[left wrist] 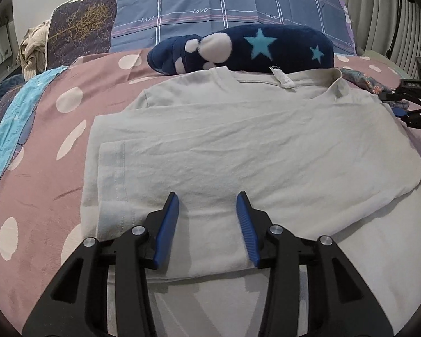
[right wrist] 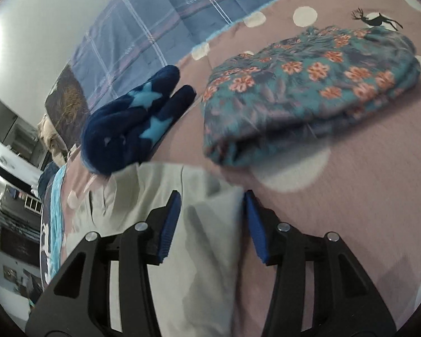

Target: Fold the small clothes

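At lower centre of each view, the left gripper (left wrist: 207, 205) and right gripper (right wrist: 212, 205) hover with jaws spread over a partly folded pale T-shirt (left wrist: 238, 146) on a dotted pink bedspread (left wrist: 42, 174).

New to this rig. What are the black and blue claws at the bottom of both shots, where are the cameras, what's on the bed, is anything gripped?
No robot: a person holds one two-finger gripper per hand, each with a fisheye camera looking along its fingers. The left-hand view shows the left gripper, open above a partly folded pale T-shirt on a pink dotted bedspread. The right-hand view shows the right gripper, jaws apart over the shirt's edge, pressing nothing. Behind lie a navy star-patterned fleece item and a folded floral garment. Nothing is held.
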{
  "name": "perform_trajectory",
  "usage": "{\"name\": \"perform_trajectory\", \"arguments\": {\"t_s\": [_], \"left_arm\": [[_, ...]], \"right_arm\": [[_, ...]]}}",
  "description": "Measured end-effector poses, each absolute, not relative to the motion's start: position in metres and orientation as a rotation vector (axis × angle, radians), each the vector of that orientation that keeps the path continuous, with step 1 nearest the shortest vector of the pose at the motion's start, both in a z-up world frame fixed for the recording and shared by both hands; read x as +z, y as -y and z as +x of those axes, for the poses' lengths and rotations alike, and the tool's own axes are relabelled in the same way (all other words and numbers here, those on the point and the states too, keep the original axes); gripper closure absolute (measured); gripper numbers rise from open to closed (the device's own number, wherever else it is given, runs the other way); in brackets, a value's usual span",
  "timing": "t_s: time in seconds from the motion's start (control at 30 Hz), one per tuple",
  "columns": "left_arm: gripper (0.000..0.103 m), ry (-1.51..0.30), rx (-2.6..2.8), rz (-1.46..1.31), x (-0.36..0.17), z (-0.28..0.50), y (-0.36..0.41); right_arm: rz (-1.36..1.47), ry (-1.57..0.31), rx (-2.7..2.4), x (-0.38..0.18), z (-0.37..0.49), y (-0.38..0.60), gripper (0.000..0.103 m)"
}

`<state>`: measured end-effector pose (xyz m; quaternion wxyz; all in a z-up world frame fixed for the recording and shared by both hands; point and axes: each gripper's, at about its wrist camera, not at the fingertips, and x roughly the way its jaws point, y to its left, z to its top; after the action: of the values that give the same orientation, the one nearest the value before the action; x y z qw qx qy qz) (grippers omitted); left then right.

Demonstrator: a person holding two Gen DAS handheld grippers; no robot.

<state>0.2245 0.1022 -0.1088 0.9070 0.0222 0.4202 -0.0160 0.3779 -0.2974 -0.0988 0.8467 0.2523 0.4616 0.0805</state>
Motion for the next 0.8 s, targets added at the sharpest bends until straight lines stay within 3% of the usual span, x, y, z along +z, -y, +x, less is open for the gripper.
{"name": "perform_trajectory", "arguments": {"t_s": [0.07,0.27,0.37,0.47,0.57,0.7,0.8], "left_arm": [[0.058,-0.867,-0.033,0.048,-0.109,0.224,-0.102],[0.058,-0.865,-0.03,0.054,-0.109,0.224,-0.101],[0.058,-0.864,-0.028,0.057,-0.109,0.224,-0.1],[0.058,-0.863,-0.029,0.055,-0.109,0.224,-0.101],[0.058,-0.864,-0.029,0.054,-0.109,0.224,-0.1],[0.058,-0.863,-0.029,0.054,-0.109,0.224,-0.101],[0.058,-0.864,-0.029,0.054,-0.11,0.224,-0.101]], "right_arm": [[0.438,-1.013,0.088,-0.095,0.383,0.292,0.101],[0.2,-0.829,0.014,-0.05,0.355,0.271,0.102],[0.019,-0.892,-0.047,-0.074,0.366,0.255,0.101],[0.049,-0.923,-0.081,-0.093,0.365,0.263,0.099],[0.117,-0.863,-0.058,-0.077,0.344,0.272,0.083],[0.169,-0.81,0.192,-0.052,0.284,0.264,0.083],[0.093,-0.884,0.362,-0.073,0.236,0.244,0.081]]}}
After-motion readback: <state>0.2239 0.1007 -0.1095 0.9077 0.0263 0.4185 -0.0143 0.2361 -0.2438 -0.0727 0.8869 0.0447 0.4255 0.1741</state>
